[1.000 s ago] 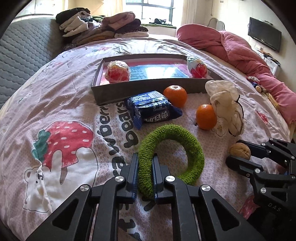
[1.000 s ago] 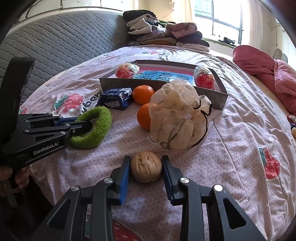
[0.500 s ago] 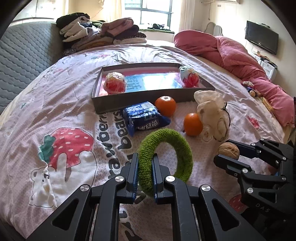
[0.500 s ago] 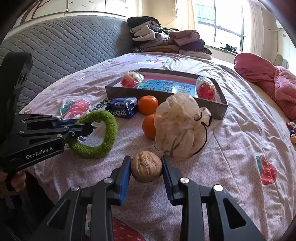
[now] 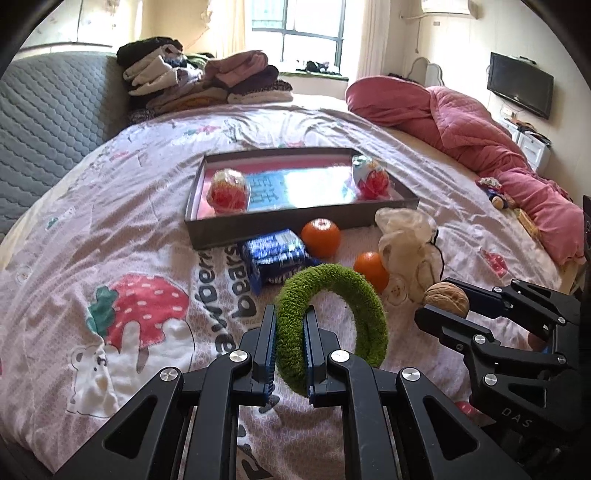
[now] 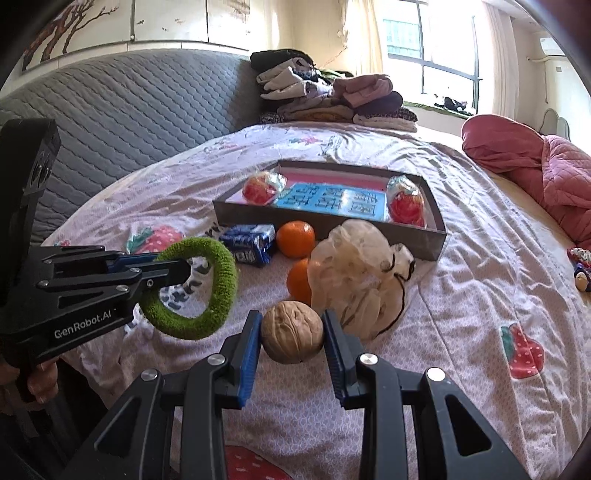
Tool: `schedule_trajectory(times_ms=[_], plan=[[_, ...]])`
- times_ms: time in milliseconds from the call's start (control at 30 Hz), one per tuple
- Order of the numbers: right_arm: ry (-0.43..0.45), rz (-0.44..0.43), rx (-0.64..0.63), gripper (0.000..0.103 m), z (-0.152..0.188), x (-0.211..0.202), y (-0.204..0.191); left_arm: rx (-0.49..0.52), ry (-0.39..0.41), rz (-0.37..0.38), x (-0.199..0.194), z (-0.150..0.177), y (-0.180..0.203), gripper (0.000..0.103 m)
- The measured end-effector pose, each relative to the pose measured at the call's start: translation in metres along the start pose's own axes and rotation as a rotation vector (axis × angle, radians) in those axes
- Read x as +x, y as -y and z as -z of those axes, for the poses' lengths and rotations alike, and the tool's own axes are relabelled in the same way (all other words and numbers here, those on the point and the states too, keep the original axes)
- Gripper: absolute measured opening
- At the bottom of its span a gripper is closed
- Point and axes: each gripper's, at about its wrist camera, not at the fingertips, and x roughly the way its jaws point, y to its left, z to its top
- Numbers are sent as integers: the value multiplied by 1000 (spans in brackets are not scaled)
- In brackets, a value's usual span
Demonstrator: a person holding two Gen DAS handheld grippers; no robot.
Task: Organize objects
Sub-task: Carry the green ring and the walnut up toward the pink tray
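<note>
This is a bedroom with a big bed (image 5: 122,206). A pink sheet with strawberries and little bears covers it. A grey padded headboard (image 6: 122,110) stands behind, with a pile of folded clothes (image 5: 207,81) at the far end. A pink quilt (image 5: 480,136) is bunched up on one side, near a window (image 5: 295,26), and a dark TV (image 5: 520,89) hangs on the wall.

The left gripper (image 5: 290,328) points down at a slant, up off the sheet. Its two jaws are pressed tight on a fuzzy green ring (image 5: 365,302), which sticks up in the air. A hand (image 6: 40,380) shows under it in the right view.

The right gripper (image 6: 291,334) points down too. Its jaws are clamped on a brown walnut (image 6: 292,331), one on each side.

A flat grey box (image 5: 295,221) sits in the middle of the bed. Inside are a blue card with writing (image 6: 332,201) and two red fruits in clear wrap (image 5: 227,190), one near each end.

Just in front of the box lie a blue snack pack (image 5: 275,254), two oranges (image 5: 320,238) and a crinkly pale bag (image 6: 354,273).
</note>
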Motion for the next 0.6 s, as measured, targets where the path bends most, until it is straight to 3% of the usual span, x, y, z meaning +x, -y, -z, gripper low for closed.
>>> schedule_trajectory(times_ms=[600], plan=[[102,22,6,33,-44,3,10,-29,111,9,3,-48,-3,12]])
